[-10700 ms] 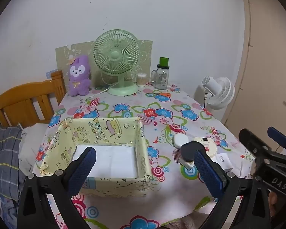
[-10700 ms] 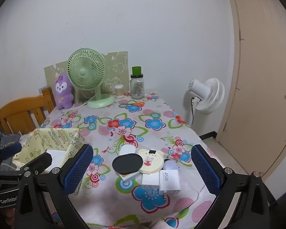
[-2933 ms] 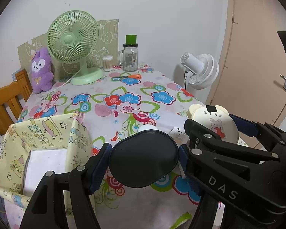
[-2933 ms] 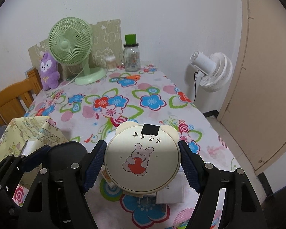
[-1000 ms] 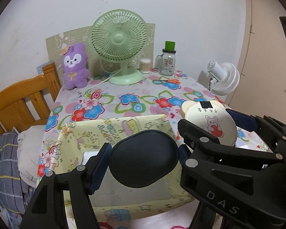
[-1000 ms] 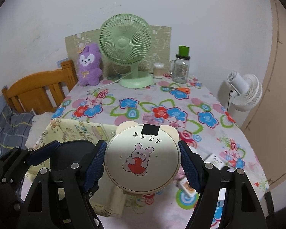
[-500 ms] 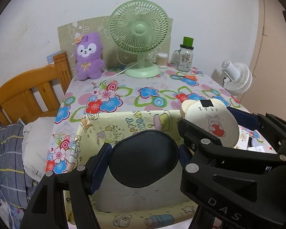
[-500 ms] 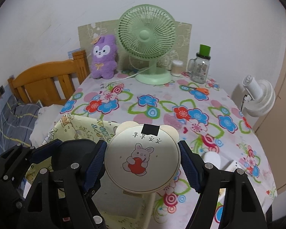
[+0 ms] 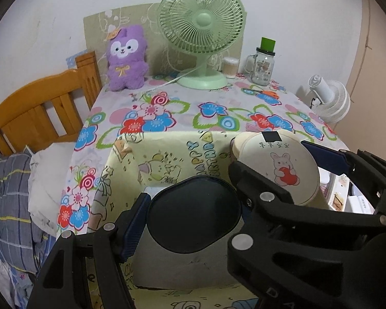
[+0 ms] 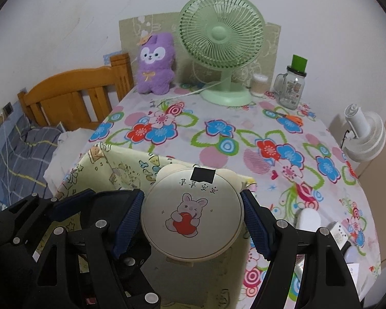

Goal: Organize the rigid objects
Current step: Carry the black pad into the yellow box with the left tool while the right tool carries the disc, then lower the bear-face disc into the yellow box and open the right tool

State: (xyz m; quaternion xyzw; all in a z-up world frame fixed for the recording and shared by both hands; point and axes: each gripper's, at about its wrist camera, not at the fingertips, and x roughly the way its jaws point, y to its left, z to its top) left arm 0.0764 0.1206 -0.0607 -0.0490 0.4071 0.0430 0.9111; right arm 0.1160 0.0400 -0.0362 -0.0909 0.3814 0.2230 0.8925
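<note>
A black oval disc (image 9: 194, 215) sits between the blue pads (image 9: 135, 225) of my left gripper (image 9: 193, 206), which is shut on it above the inside of the yellow cartoon-print box (image 9: 164, 159). Just to its right, my right gripper (image 10: 191, 198) is shut on a cream round case with bear ears and a rabbit picture (image 10: 193, 219). This case (image 9: 278, 170) hangs over the box's right part, near its far wall (image 10: 121, 170). The two grippers are side by side and nearly touching. Most of the box floor (image 9: 182, 270) is hidden beneath them.
At the back of the flowered table (image 10: 218, 134) stand a green fan (image 10: 221, 43), a purple plush (image 10: 155, 64), a swab pot (image 10: 260, 85) and a green-lidded jar (image 10: 292, 90). Orange scissors (image 10: 290, 118) lie nearby. Small white items (image 10: 308, 217) lie right of the box. A wooden bed frame (image 10: 72, 97) is left.
Both grippers have carried their objects leftward and lower, from beside the box to above its inside. The box now looks larger and closer. Neither grip has changed.
</note>
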